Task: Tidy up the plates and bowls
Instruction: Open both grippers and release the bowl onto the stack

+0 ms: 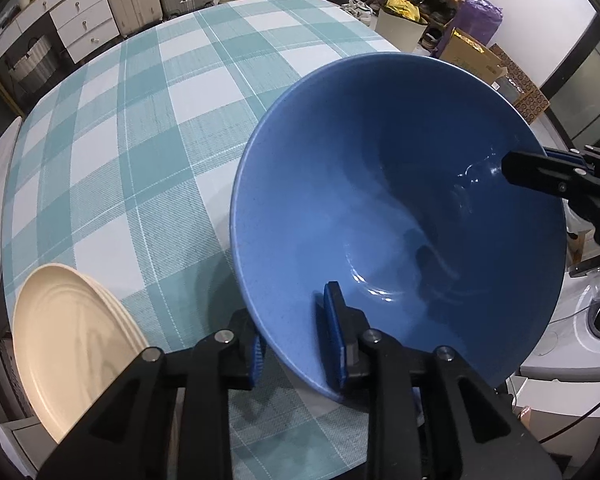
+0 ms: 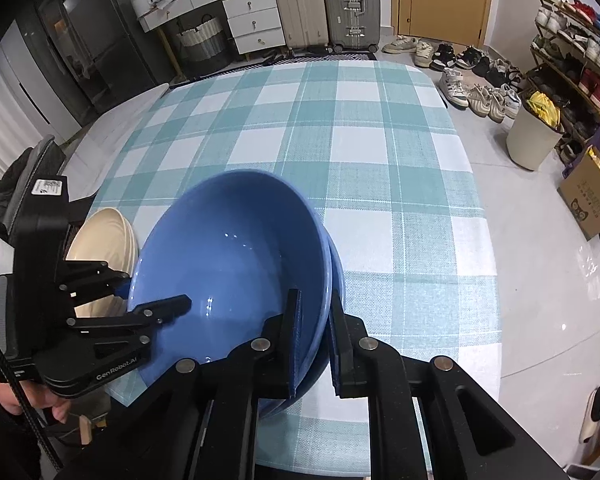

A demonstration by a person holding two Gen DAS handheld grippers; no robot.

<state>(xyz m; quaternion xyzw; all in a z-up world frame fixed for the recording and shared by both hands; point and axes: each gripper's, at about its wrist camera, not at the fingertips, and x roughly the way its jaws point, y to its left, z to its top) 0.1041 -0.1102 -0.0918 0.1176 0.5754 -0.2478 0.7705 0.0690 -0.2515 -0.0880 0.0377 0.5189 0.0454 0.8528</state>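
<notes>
A large blue bowl (image 1: 380,184) (image 2: 228,248) hangs tilted over the checked tablecloth (image 1: 140,120) (image 2: 360,140). Both grippers have its rim between their fingers. My left gripper (image 1: 296,348) (image 2: 156,294) straddles the near-left rim, one pad inside and one outside with a thin gap to the wall, so it is open. My right gripper (image 2: 315,300) (image 1: 528,160) is shut on the opposite rim. A second blue bowl (image 2: 337,272) sits nested just beneath the first. A stack of cream plates (image 1: 72,344) (image 2: 104,236) lies left of the bowls.
The table's edge runs close behind the bowls. On the floor to the right stand a white bin (image 2: 534,136), a cardboard box (image 2: 592,192) and rows of shoes (image 2: 480,96). Suitcases (image 2: 348,4) and drawers (image 2: 256,20) line the far wall. A hand (image 2: 8,396) holds the left gripper.
</notes>
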